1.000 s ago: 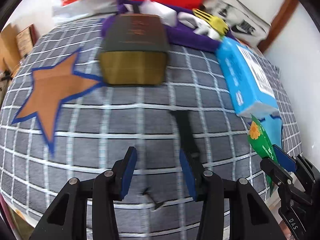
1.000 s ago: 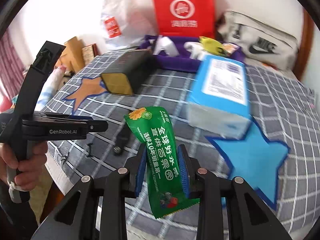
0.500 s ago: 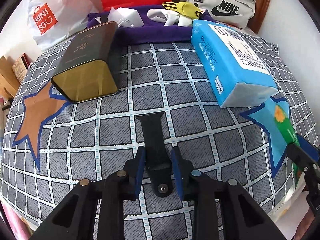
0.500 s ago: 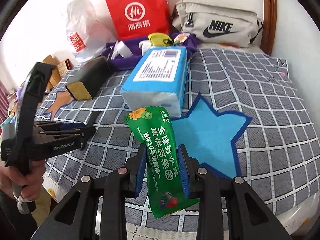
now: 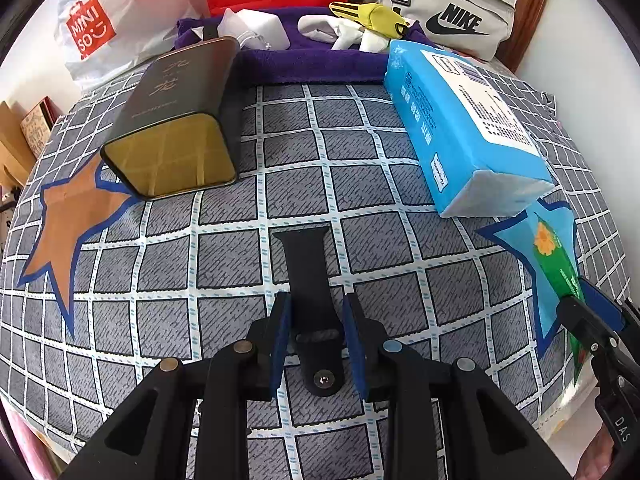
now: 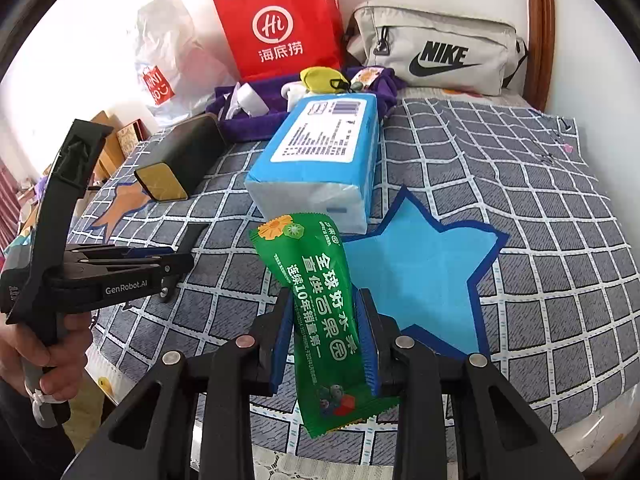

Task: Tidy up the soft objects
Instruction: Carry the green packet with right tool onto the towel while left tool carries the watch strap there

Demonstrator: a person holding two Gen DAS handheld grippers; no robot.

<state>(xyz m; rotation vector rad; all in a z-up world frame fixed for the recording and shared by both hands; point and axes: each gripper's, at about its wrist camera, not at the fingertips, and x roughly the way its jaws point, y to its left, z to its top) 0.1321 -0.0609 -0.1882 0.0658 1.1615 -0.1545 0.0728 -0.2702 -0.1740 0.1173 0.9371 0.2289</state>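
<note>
A home bedroom: the things lie on a bed [image 6: 520, 184] covered with a grey checked quilt bearing sewn-on stars, with a curved wooden bedpost [image 6: 538, 32] against a white wall. Along the wall stand a red paper shopping bag [image 6: 280, 24], a Miniso plastic bag [image 5: 92, 28] and a beige Nike waist bag [image 6: 436, 56]. Cardboard boxes [image 5: 24, 136] sit beside the bed.

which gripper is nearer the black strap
Left. The left gripper straddles the black strap on the cloth; the right gripper is off to its right, holding the green packet.
</note>
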